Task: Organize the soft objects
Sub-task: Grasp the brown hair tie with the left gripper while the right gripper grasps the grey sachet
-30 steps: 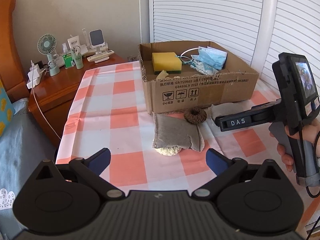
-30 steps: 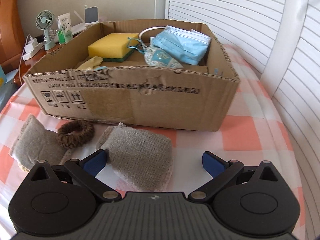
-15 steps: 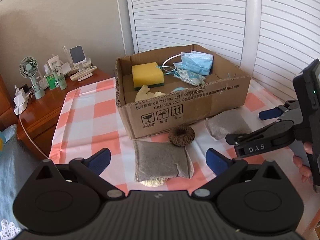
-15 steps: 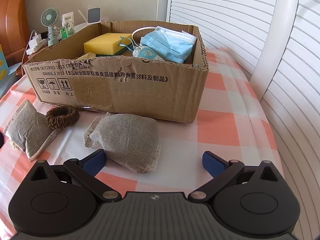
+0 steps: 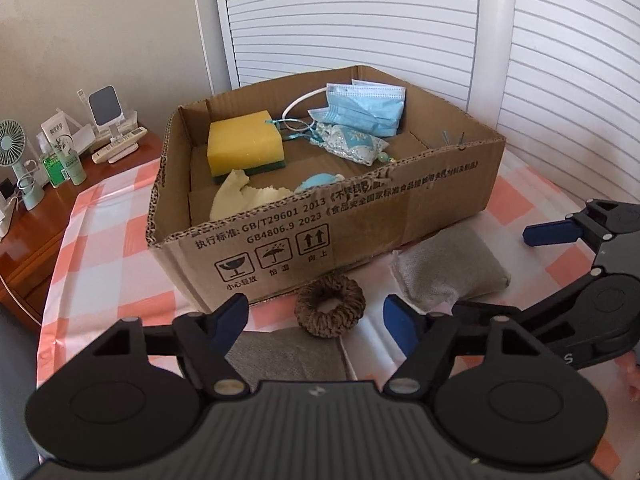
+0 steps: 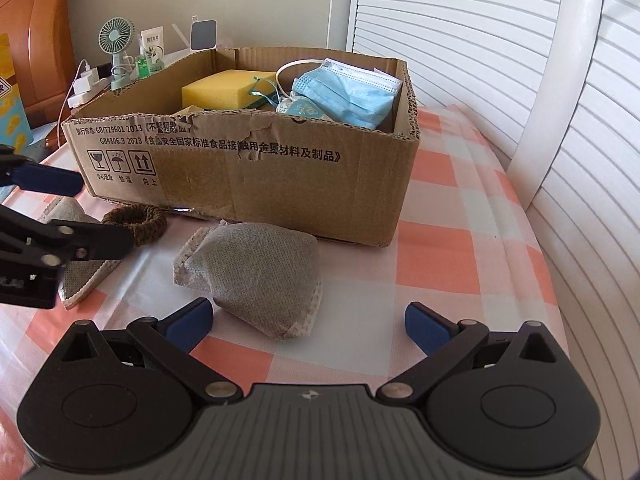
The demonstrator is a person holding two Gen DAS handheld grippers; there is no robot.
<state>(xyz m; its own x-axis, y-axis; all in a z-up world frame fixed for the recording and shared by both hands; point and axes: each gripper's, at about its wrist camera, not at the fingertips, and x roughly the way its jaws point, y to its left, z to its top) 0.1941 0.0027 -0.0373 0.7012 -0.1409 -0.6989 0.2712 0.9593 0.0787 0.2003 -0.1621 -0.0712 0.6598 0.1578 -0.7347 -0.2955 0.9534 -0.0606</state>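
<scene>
Left gripper [image 5: 316, 322] jaws half spread, just been closing, nothing pinched; a flat grey non-woven pouch [image 5: 288, 354] lies on the bench below them, woven brown ring [image 5: 330, 310] just beyond the tips. Right gripper [image 6: 310, 320] jaws spread wide, empty, second grey pouch [image 6: 256, 280], plump and wrinkled, right ahead of them. Both pouches and ring sit on the orange-white checked cloth [image 6: 436, 264], close to the near wall of the cardboard box [image 6: 280, 184]. Inside the corrugated, open-top box: yellow sponge block [image 5: 244, 144] with green base, blue pleated face masks [image 5: 360, 110], patterned sachet [image 5: 352, 144], cream cloth scrap [image 5: 240, 200].
</scene>
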